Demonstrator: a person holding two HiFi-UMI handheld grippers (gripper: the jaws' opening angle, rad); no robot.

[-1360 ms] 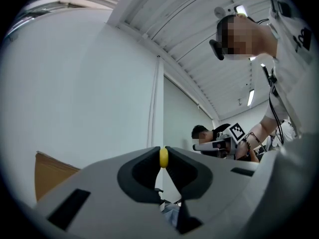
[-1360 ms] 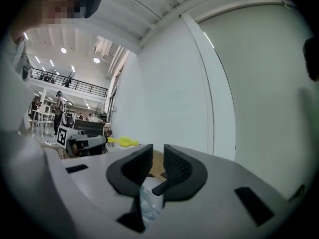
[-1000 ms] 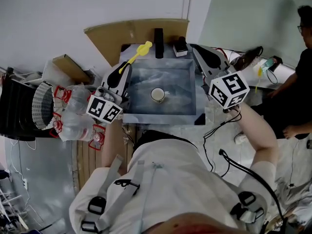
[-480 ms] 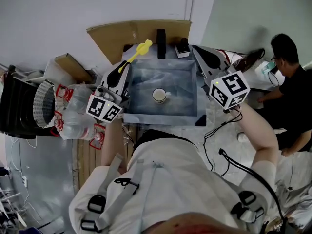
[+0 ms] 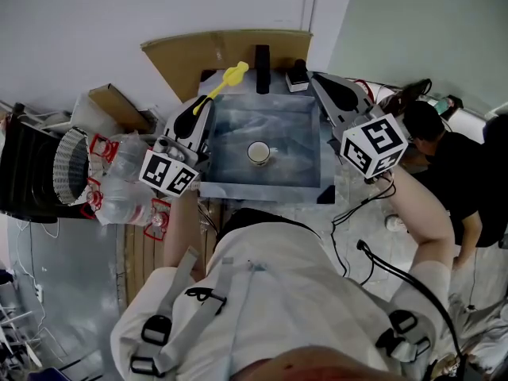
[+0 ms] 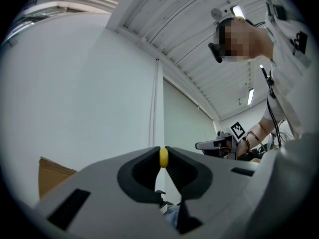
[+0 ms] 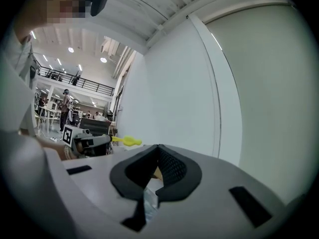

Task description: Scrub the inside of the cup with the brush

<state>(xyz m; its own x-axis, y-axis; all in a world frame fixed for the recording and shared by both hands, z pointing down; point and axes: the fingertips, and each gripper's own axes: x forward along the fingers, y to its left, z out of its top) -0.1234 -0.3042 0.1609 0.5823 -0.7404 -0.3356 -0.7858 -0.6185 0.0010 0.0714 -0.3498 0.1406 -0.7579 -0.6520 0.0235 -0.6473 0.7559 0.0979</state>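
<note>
Head view: grey-blue square sink basin (image 5: 258, 187) set in a counter against a white wall, with a black faucet (image 5: 259, 58) at its far rim and a brown cardboard sheet (image 5: 222, 50) standing behind it. One white cup (image 5: 257, 153), upright, handle to the right, stands on the basin floor near the middle, well apart from both grippers. Left gripper (image 5: 204, 108) is held over the basin's left rim with its jaws clamped on the handle of a yellow brush (image 5: 232, 78), whose head juts past the far left corner of the basin. The left gripper view shows the yellow handle (image 6: 163, 157) pinched between the two jaw tips. Right gripper (image 5: 313, 77) is held over the basin's right rim; the right gripper view shows its jaws (image 7: 158, 151) pressed together with nothing between them. Each gripper carries a marker cube printed with black-and-white square code patterns, left (image 5: 169, 174) and right (image 5: 373, 145); these carry no letters. To the left of the counter are clear plastic bags (image 5: 127, 185) with red print too small to read, a white perforated basket (image 5: 67, 169) and a cardboard box (image 5: 111, 109). A black cable (image 5: 397, 280) trails across the floor at the right. A second person (image 5: 452, 165) in dark clothing bends at the right edge.
</note>
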